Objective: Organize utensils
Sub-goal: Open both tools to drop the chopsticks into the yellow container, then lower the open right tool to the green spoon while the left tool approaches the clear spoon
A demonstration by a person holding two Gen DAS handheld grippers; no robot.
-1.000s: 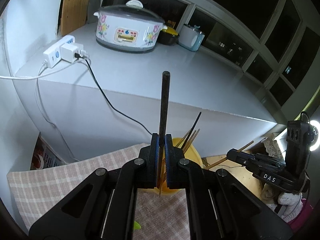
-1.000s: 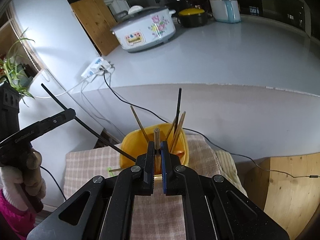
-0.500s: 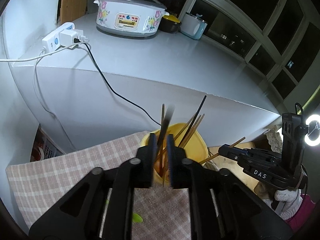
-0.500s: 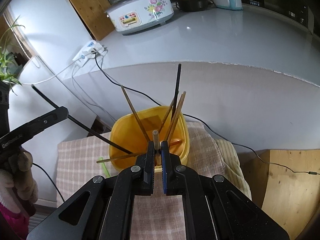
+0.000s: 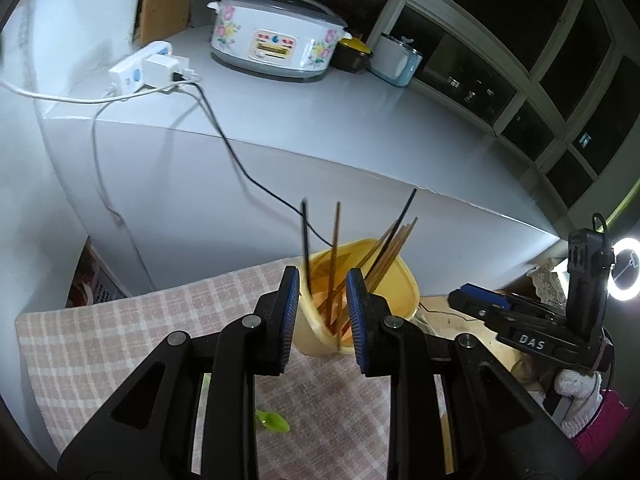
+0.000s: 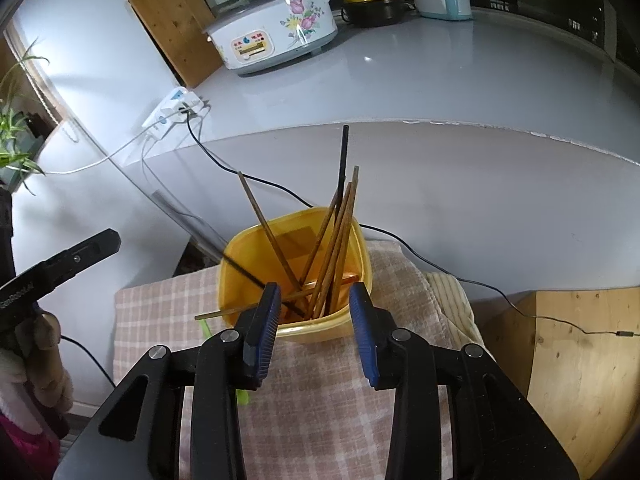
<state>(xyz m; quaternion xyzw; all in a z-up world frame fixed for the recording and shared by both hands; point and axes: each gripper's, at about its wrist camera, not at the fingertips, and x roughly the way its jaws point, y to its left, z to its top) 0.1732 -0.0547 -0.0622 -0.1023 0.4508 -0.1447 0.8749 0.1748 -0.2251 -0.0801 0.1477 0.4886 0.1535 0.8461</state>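
Released since a second ago — both sets of tongs, then clenched on one chopstick each, now spread wide and holding nothing. Dropped from the left gripper (image 5: 322, 314): a thin black chopstick (image 5: 306, 248), now leaning at the 9 o'clock rim of the yellow plastic tub (image 5: 404, 280). Dropped from the right gripper (image 6: 313, 322): a brown wooden chopstick, now somewhere among the bundle of brown wooden chopsticks (image 6: 332, 252) in that tub (image 6: 362, 248) — which one, cannot tell.

Poised just short of the tub at its 6 o'clock side, blue-padded fingers (image 5: 290, 316) framing it, left gripper tilted slightly down. Likewise placed in the right wrist view, blue pads (image 6: 267, 322) straddling the near wall; left gripper (image 6: 72, 258) visible at 9 o'clock, well apart.

Standing on a pink checked cloth (image 5: 120, 340), the tub. Lying on the cloth at 6 o'clock, a small green plastic piece (image 5: 274, 422). Beyond, at 12 o'clock, a grey counter (image 5: 280, 120) bearing a white flowered electric cooker (image 5: 276, 42) and a white power strip (image 5: 140, 68), black cable (image 5: 232, 152) trailing down its front. Dark windows (image 5: 520, 52) behind.
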